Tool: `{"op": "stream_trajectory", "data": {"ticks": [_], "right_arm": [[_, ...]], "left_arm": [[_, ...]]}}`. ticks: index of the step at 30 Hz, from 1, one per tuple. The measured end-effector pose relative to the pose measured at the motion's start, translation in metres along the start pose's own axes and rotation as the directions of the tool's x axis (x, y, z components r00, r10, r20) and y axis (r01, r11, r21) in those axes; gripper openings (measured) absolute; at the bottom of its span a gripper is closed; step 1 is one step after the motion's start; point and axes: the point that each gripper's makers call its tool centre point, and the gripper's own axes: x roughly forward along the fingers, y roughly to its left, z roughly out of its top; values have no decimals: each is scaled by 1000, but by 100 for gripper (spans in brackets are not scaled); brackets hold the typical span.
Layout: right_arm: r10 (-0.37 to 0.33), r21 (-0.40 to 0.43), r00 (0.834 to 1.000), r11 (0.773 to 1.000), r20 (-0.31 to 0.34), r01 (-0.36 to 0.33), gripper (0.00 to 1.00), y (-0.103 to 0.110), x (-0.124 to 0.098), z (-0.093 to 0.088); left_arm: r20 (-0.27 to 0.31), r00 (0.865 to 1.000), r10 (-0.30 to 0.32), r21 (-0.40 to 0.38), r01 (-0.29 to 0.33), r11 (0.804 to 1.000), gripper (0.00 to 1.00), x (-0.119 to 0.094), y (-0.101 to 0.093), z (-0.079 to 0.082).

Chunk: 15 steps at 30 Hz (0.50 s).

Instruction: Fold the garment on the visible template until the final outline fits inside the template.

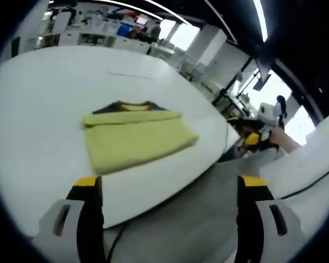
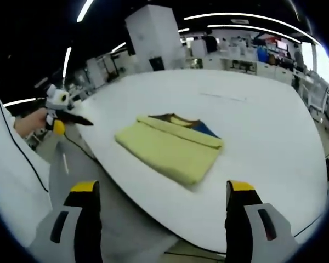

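Looking along the left tool [image 1: 170, 189], we see its two yellow-tipped jaws spread wide with nothing between them, held off the near edge of the white surface [image 1: 38, 109]. The garment [image 1: 137, 137] lies folded into a yellow rectangle near that edge, well apart from both tools. A dark collar band with a blue patch peeks out along its far side; we cannot tell how the layers underneath are arranged. A faint thin line further back on the surface is too slight to identify.

In the right gripper view, the right tool [image 2: 163, 194] is likewise spread and empty, hovering off the surface's edge [image 2: 274, 142], and the garment [image 2: 172, 145] sits ahead of it. The other tool [image 2: 57, 112] appears at the left, gripped by a hand [image 2: 30, 121]; its jaws are too small to judge there.
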Motion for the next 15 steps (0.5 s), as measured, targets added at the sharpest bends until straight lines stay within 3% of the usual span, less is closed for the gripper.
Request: {"op": "stream_trajectory", "data": {"ticks": [15], "right_arm": [[-38,-1,999,999,13,38,83,-25,28,8]], "left_arm": [[32,999,35,-43,-34,999,81,20,24,16]]}}
